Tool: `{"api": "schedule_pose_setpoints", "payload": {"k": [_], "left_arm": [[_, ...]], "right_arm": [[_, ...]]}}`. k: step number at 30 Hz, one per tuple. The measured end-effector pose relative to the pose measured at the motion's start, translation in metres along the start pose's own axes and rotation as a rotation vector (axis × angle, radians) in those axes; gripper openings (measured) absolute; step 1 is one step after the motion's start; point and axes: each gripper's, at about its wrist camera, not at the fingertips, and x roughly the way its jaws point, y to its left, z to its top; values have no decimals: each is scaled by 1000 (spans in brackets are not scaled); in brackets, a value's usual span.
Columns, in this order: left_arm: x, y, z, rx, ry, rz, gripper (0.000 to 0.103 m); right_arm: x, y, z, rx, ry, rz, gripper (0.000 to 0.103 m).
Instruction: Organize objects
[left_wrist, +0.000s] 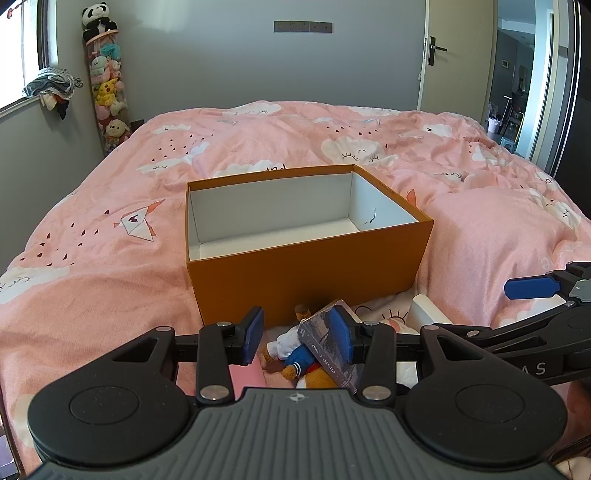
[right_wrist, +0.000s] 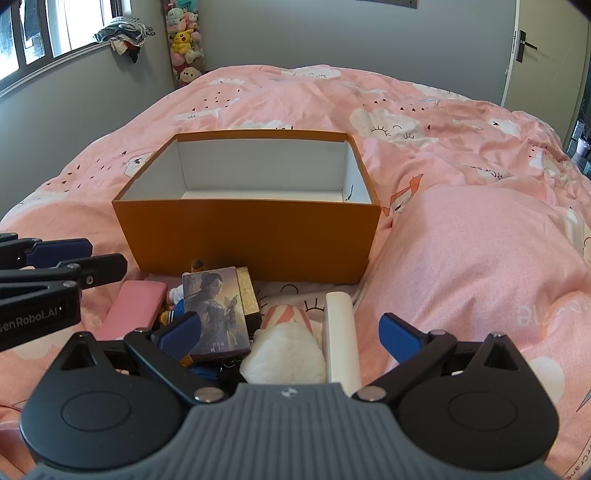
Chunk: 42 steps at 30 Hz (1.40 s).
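An open orange box (right_wrist: 251, 236) with a white inside is seen sitting on the pink bedspread (right_wrist: 461, 258), and every place below is being given from that box. Nothing is seen inside it.

Just in front of its near wall a small pile of things is lying on the bedspread. A card box (right_wrist: 218, 314) with a painted figure on its face is lying at the middle of the pile, with a gold side turned toward the orange box. A pink case (right_wrist: 135, 310) is lying to the left of it, and a plush bear (left_wrist: 295, 354) in a blue and white top is partly tucked under the card box. A white plush (right_wrist: 288, 354) with a striped orange part is lying nearer the camera than the card box, and a white bar (right_wrist: 341, 332) is lying to its right, pointing toward the orange box's near wall.

The left gripper (left_wrist: 297, 334) is being held over the left of the pile, its jaws about half open; the bear and an edge of the card box are seen between them, and whether the right pad is touching the card box cannot be told.

The right gripper (right_wrist: 291, 332) is being held over the right of the pile with its jaws spread wide, gripping nothing; the card box, white plush and bar are lying between its pads.
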Motion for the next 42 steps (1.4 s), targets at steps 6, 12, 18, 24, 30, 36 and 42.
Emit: {"api": "schedule_pose_setpoints", "payload": {"k": [6,12,18,24,30,36,42], "left_arm": [[1,1,1,0,6,-1,50],[1,1,1,1,7,-3,50],[1,1,1,2,8,-4,50],[2,0,-1,6,11,-5,50],[2,0,0,6,12,-7,50],[2,0,0,7,13,-8,50],[3,0,-1,9,13,-11,50]], "right_arm": [[1,-1,0,-1,1,0,102],[1,0,-1,-1,2,-1,102],[1,0,-1,-2,5,-2,102],[3,0,-2,-3,4,-4,102],[2,1,-3,-4,5,-6,102],[5,2,-5,-5,7,-6,102],[8,0,-5,5,17,2,102]]}}
